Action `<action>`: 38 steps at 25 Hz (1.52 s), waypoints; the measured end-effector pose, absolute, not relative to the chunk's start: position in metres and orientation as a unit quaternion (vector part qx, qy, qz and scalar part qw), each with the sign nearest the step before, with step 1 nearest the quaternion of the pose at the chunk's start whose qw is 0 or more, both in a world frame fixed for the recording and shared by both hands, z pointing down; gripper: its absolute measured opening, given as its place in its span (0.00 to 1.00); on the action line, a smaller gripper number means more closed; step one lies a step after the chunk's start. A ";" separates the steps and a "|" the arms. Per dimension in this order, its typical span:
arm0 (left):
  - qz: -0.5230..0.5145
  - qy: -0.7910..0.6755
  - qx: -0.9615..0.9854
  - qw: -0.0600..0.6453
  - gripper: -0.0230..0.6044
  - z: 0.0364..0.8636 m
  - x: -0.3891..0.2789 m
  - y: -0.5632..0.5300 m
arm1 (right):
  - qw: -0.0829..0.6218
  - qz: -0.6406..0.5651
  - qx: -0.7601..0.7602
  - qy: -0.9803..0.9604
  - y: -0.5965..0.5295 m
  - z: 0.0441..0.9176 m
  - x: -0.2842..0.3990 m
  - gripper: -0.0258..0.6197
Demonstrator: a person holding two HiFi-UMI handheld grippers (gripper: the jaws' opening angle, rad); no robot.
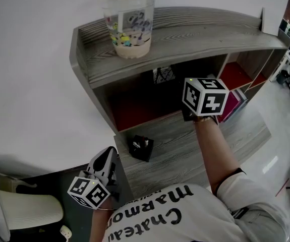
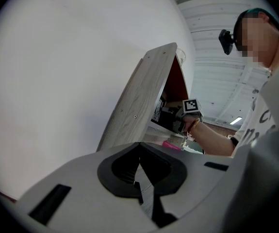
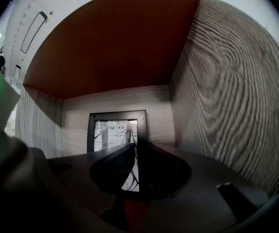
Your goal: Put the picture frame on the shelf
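Observation:
The black picture frame [image 3: 116, 130] with a black-and-white print stands upright against the back wall of a shelf [image 1: 185, 34] compartment; in the head view the picture frame [image 1: 163, 74] shows inside the dark middle opening. My right gripper [image 3: 133, 178] points straight at it from a short way off, jaws shut, nothing held. In the head view the right gripper [image 1: 189, 114] reaches into that opening under its marker cube. My left gripper [image 1: 107, 158] hangs low by the shelf's left corner; in its own view the left gripper [image 2: 141, 188] is shut and empty.
A clear plastic cup [image 1: 129, 26] with printed figures stands on the shelf top. A small black box [image 1: 141, 147] lies on the lower board. Pink and red items [image 1: 233, 105] fill the right compartment. A white chair [image 1: 29, 210] is at the lower left.

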State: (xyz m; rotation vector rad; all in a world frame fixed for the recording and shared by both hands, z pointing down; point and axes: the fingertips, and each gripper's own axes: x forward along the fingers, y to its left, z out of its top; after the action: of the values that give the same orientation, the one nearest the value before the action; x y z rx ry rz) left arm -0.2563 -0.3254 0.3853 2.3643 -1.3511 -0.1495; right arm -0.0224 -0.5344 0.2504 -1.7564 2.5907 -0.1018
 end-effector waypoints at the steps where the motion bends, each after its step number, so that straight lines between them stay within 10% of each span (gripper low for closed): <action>1: -0.053 -0.484 0.849 0.204 0.06 0.385 -0.256 -0.326 | 0.004 -0.032 -0.561 0.827 -0.535 0.251 -0.022 0.18; 38: -0.049 -0.482 0.852 0.200 0.06 0.383 -0.263 -0.313 | 0.009 -0.047 -0.580 0.813 -0.535 0.252 -0.019 0.23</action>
State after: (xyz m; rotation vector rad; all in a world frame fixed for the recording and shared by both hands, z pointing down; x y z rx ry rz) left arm -0.2630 -0.3135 0.3829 2.3808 -1.3472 -0.1373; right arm -0.0187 -0.5346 0.2517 -1.8117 2.5407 -0.1477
